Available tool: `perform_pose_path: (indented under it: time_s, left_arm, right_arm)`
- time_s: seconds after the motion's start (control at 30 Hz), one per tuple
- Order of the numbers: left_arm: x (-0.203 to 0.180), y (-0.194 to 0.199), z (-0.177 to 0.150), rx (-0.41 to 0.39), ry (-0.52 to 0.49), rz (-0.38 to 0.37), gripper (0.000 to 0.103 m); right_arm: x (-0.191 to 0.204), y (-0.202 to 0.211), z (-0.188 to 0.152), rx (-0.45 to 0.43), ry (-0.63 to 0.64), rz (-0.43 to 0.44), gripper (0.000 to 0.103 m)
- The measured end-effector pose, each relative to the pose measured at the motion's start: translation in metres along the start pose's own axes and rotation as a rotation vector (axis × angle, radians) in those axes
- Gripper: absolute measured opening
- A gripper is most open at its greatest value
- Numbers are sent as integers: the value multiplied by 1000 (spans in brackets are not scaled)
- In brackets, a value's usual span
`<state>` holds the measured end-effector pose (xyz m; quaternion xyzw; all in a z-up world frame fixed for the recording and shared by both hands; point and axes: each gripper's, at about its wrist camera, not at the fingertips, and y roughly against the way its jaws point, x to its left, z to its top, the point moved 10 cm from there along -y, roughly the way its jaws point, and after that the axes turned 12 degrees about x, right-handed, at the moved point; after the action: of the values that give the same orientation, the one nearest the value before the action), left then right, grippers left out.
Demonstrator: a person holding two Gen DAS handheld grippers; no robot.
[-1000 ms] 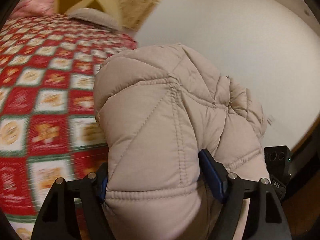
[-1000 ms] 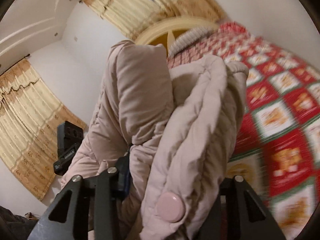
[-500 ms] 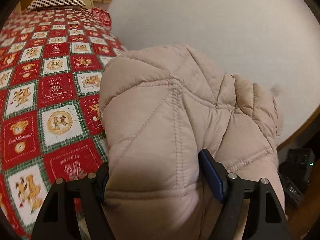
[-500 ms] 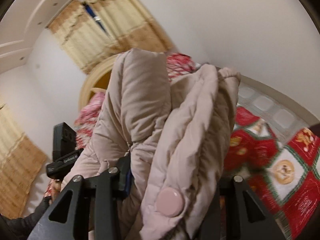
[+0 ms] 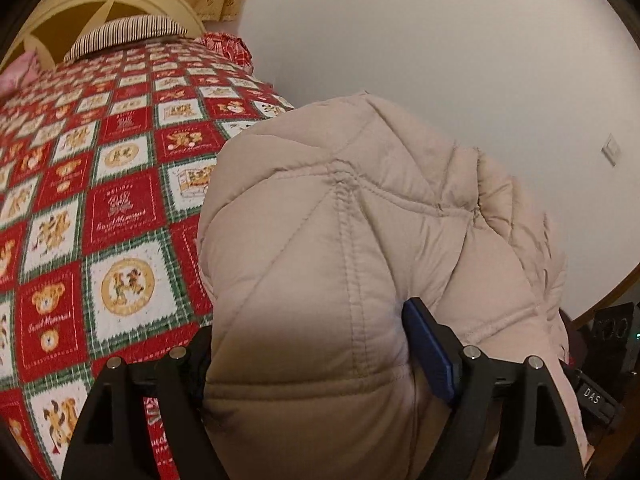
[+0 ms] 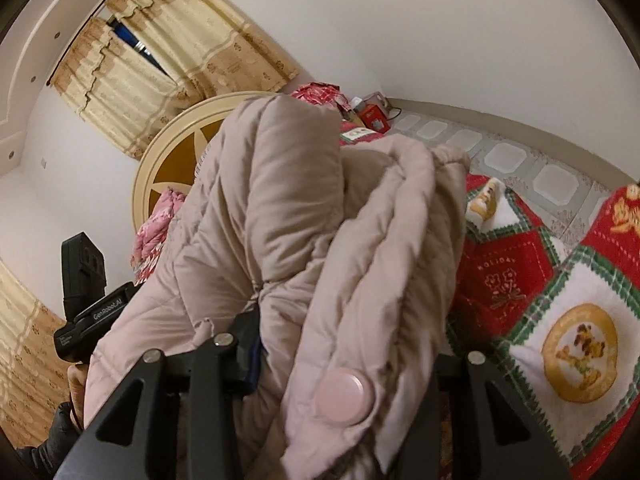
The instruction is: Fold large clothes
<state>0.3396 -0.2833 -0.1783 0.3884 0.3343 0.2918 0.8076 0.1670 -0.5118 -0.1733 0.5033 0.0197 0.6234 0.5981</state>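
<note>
A beige quilted puffer jacket (image 5: pixel 340 240) fills the middle of the left wrist view, bunched between the fingers of my left gripper (image 5: pixel 308 344), which is shut on it. In the right wrist view the same jacket (image 6: pixel 304 240) hangs in thick folds, with a pink snap button (image 6: pixel 345 398) near the bottom. My right gripper (image 6: pixel 344 352) is shut on those folds. Both grippers hold the jacket up above the bed with the red, white and green patchwork quilt (image 5: pixel 100 208). The left gripper's body (image 6: pixel 86 300) shows at the left of the right wrist view.
A cream rounded headboard (image 5: pixel 100 4) and a striped pillow (image 5: pixel 124 34) stand at the bed's far end, with pink bedding (image 6: pixel 154 224) beside it. White walls and gold curtains (image 6: pixel 152 68) surround the bed. Tiled floor (image 6: pixel 520 160) and a red box (image 6: pixel 372 116) lie past it.
Both grippers have swung with the jacket still held. The left view now shows more of the bed and headboard; the right view has turned toward the floor and quilt edge.
</note>
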Motion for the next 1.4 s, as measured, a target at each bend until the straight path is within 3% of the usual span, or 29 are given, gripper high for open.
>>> perform_pose_path:
  time_s: [0.17,0.57,0.73,0.93,1.03,1.07,1.23,1.27,1.4]
  left_arm:
    - [4,-5,0,-4,7,43,86]
    - [28,-9,-3,-12,78,81,87]
    - [34,-6,-3,-59,77,168,87]
    - [42,-10,-5,-61,62,187,91]
    - [45,-8,-7,-62,50,174,92]
    - [47,-7,-7,-61,50,166,93]
    - [52,-5,-9,-61,61,141,94]
    - [52,-5,-9,-63,61,137,94]
    - [50,-2,-10,-77,50,149,94]
  right_arm:
    - [-12,-4,-2,29,-51,29,45]
    - [1,-27,12,127,12,-36,51]
    - [0,-41,16,156,46,-60,54]
    - [-17,-46,16,191,-1,1,58]
    - [-23,-41,16,179,-28,2,67]
    - [-26,-36,15,159,-45,1,77]
    - [-28,15,14,51,-56,-52,80]
    - [-24,36,17,-2,-23,-87,77]
    - [3,92,38,-143,120,-226,36]
